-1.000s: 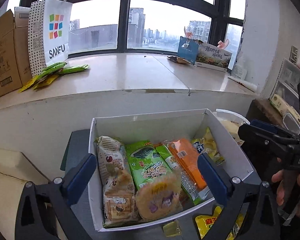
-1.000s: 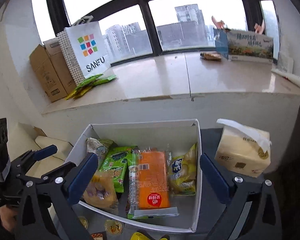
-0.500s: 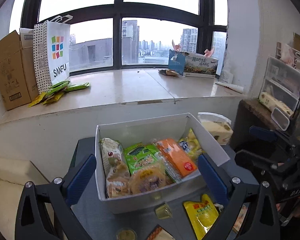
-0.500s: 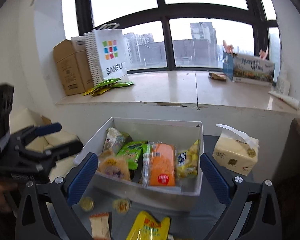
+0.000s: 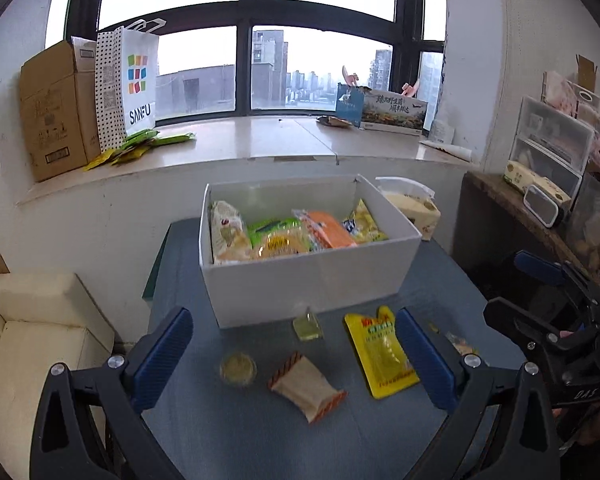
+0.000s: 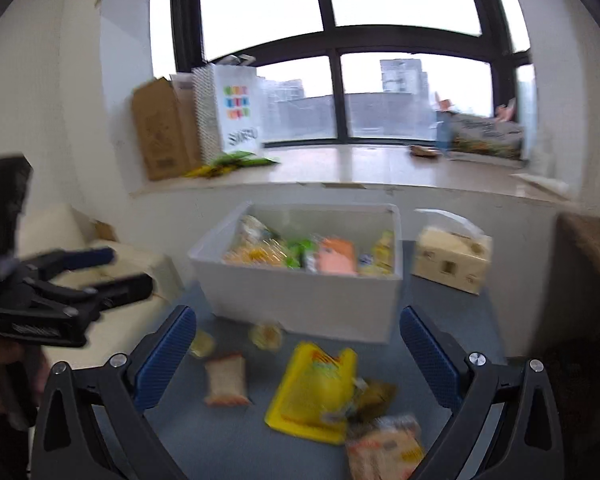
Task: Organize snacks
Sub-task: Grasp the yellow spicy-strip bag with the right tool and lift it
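A white box (image 5: 308,280) (image 6: 300,300) on the blue-grey table holds several snack packs, among them an orange pack (image 5: 330,232) and a green pack (image 5: 272,226). Loose on the table in front of it lie a yellow pouch (image 5: 384,354) (image 6: 312,390), a beige wafer pack with orange ends (image 5: 306,388) (image 6: 225,378), a small round cup (image 5: 238,368) and a small clear green pack (image 5: 308,324). My left gripper (image 5: 294,360) stands open above these, holding nothing. My right gripper (image 6: 298,356) is open and empty too; its view is blurred.
A tissue box (image 5: 414,210) (image 6: 452,260) stands right of the white box. The window sill holds a cardboard box (image 5: 54,110), a paper bag (image 5: 128,84) and green packets (image 5: 140,144). A cream sofa (image 5: 28,332) sits left; a shelf with drawers (image 5: 548,148) stands right.
Both grippers have pulled back and up from over the white box. The table in front, with the loose snacks, has come into view. Both stay open.
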### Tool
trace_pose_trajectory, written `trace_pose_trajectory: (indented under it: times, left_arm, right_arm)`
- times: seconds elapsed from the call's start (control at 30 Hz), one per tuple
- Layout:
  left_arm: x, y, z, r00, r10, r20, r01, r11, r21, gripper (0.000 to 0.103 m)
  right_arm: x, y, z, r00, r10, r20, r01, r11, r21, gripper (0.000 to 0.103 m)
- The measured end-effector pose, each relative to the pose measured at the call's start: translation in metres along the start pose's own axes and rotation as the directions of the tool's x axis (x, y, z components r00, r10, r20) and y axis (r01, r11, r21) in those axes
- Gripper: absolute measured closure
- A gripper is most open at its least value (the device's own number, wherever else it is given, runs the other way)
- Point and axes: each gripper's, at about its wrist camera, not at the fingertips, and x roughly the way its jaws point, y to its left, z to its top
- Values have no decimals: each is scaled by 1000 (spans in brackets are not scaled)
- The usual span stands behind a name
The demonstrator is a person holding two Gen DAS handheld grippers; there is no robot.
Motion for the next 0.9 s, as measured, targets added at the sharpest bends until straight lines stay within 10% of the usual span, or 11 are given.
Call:
trace_pose_trajectory:
  times: [0.57, 0.9]
  left_arm:
    - [-6, 12, -66, 997, 5, -72, -10, 997, -79, 0]
    - [5, 12, -73, 994, -11, -108, 3, 997, -74, 0]
  right_arm:
    - [12, 7, -57, 990, -37, -135, 36, 999, -8, 0]
    - [129, 4, -40, 944, 14, -330, -45, 995, -88, 0]
